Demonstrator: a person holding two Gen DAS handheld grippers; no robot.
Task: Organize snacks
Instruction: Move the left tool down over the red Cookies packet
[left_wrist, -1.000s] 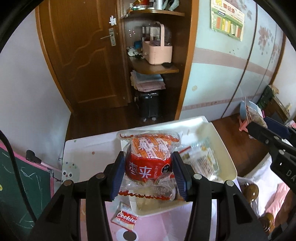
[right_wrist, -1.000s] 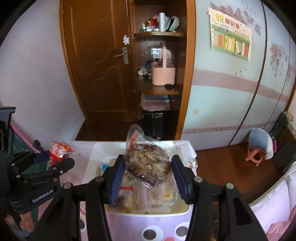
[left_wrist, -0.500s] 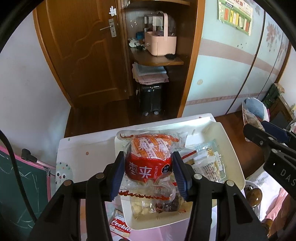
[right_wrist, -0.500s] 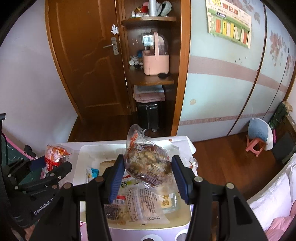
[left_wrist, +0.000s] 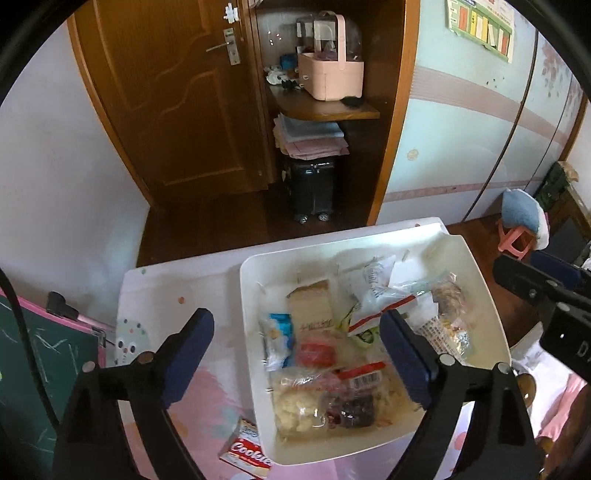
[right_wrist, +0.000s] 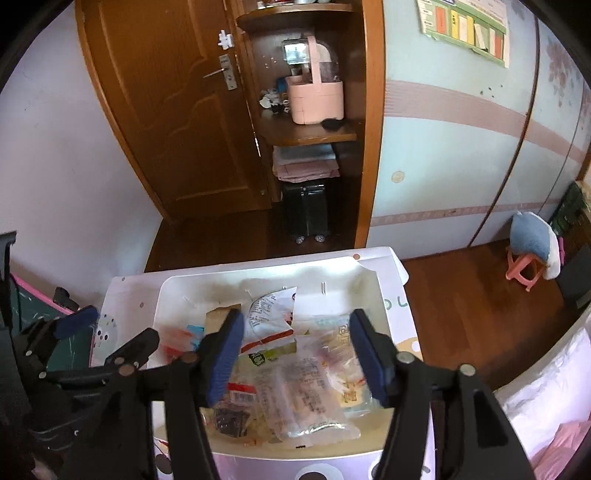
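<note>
Both my left gripper (left_wrist: 295, 343) and right gripper (right_wrist: 297, 350) now gape wide and empty, their packets just dropped into the bin (left_wrist: 476, 273), leaving only the cookie pack (left_wrist: 245, 452) outside on the table (left_wrist: 184, 280).

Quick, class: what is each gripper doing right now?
Left gripper: open, holding nothing.
Right gripper: open, holding nothing.

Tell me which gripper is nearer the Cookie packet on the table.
Left. The left gripper hangs open above the bin, its left side over the table just above the Cookie packet. The right gripper is open over the bin's far side, farther away.
</note>
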